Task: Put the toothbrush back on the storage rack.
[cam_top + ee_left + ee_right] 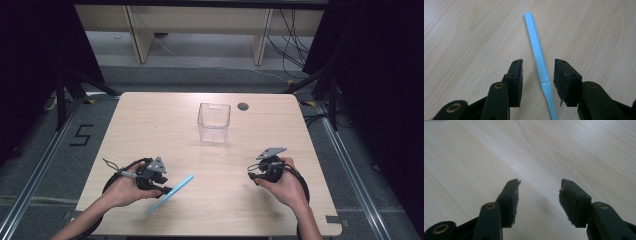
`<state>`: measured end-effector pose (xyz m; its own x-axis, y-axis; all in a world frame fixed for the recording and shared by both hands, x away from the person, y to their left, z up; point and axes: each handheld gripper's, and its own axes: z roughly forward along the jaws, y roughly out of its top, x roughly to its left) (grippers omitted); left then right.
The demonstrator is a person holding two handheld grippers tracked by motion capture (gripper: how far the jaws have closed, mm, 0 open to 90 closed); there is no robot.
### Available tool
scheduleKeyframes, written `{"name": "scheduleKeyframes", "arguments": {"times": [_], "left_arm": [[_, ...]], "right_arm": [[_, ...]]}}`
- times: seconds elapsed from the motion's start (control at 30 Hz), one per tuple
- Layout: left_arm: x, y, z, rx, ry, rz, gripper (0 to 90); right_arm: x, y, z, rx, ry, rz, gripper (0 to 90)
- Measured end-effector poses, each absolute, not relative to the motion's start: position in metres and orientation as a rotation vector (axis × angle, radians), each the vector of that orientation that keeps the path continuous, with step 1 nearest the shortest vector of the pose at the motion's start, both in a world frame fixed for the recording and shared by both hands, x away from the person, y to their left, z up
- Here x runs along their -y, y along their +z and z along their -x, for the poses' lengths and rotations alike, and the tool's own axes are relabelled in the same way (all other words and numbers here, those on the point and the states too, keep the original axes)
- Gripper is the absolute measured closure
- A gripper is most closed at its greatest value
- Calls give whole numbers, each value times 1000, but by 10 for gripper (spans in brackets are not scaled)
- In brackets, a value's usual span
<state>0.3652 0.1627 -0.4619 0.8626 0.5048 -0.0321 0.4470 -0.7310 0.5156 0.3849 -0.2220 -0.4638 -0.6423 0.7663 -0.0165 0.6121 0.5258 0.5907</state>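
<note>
Your left hand-held gripper [537, 75] is spread wide around the thin blue stick [537, 53], not pinching it. Your right hand-held gripper [539, 195], well right of the stick, is spread over bare desk [499, 150].

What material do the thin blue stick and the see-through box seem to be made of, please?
The blue stick looks like smooth moulded plastic: even light-blue colour, fine ribbing along its handle, a small glossy highlight near the left gripper. The see-through box seems clear plastic, perhaps acrylic: the table shows through its thin walls. Glass cannot be excluded.
</note>
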Motion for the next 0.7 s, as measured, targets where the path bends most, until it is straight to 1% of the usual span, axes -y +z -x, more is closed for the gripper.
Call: {"name": "scheduleKeyframes", "arguments": {"times": [0.1,0.17,0.2,0.27,0.57,0.7], "left_arm": [[-157,-462,-368,-724,118,-2530,616],[-152,-461,-372,-744,72,-2560,632],[-152,-459,-375,-728,62,-2603,638],[-147,-460,-376,-760,51,-2628,649],[-127,-457,-384,-851,12,-2771,666],[-120,-460,-386,-857,-2,-2813,667]], "right_arm": [[222,-462,-386,-2502,793,-1140,501],[221,-462,-386,-2504,794,-1139,500],[220,-462,-385,-2506,790,-1135,500],[219,-462,-386,-2500,803,-1125,498],[216,-459,-387,-2531,789,-1119,495],[216,-460,-388,-2534,787,-1099,494]]}}
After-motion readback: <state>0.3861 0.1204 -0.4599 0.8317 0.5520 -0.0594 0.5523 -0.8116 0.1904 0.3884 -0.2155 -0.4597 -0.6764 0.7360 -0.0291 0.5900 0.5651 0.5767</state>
